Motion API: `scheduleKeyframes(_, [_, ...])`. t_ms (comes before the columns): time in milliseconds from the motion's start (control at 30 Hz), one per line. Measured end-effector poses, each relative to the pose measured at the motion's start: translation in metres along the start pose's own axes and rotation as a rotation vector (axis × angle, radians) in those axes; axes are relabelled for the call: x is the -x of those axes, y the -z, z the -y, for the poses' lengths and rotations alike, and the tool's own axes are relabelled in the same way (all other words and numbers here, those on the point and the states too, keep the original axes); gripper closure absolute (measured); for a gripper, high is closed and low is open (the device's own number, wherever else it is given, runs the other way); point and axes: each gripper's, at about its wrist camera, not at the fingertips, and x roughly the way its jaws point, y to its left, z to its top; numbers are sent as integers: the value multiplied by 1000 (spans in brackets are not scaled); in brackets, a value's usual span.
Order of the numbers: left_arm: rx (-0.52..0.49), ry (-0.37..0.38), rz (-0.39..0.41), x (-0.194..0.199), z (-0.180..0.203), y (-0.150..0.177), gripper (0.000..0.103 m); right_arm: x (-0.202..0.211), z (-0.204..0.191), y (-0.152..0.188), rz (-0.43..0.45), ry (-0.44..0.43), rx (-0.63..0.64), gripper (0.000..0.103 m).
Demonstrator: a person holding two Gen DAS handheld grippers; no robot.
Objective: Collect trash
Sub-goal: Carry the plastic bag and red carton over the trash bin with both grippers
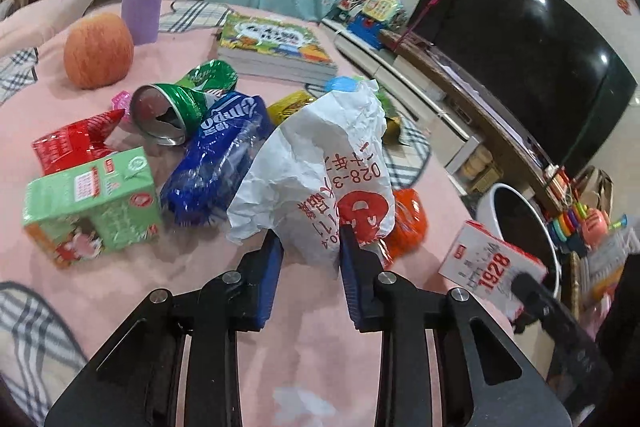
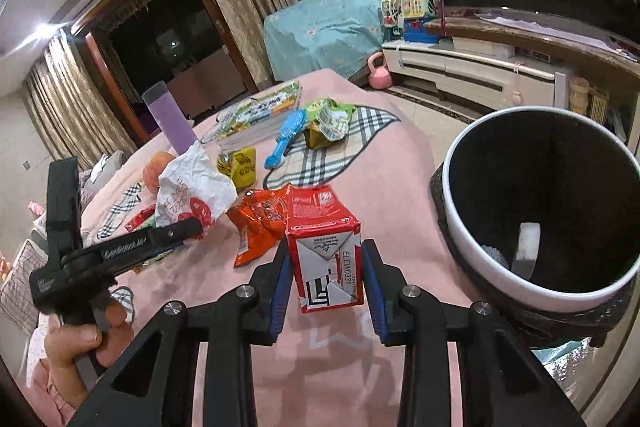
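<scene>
My right gripper (image 2: pixel 326 281) clamps the red-and-white carton (image 2: pixel 325 251) beside the bin (image 2: pixel 472 259), left gripper (image 1: pixel 311 259) pinching the crumpled paper bag (image 1: pixel 320 163); either may slip short of the bin.

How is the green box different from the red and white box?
The green box lies on the pink cover, untouched; the red and white box is held in the right claw. The green box is mostly green; the other is red on top, white below. Both are small cartons.
</scene>
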Motion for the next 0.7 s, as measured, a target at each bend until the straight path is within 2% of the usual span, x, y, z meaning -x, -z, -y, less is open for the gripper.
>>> scheduleKeyframes(333, [-81,38,-12,27,25,28,76,23,7,9,28,2,-3,70])
scheduleKeyframes(467, [-89,33,-26,27,27,35,76,15,11,20,-45,-35,5,70])
scheduleKeyframes(533, [-86,29,-34,28,27,38,76,10,10,25,-80,-48,14,67])
scheduleKeyframes(700, [-92,25,-45,29,29,40,76,-1,8,26,-108,-50,34,65])
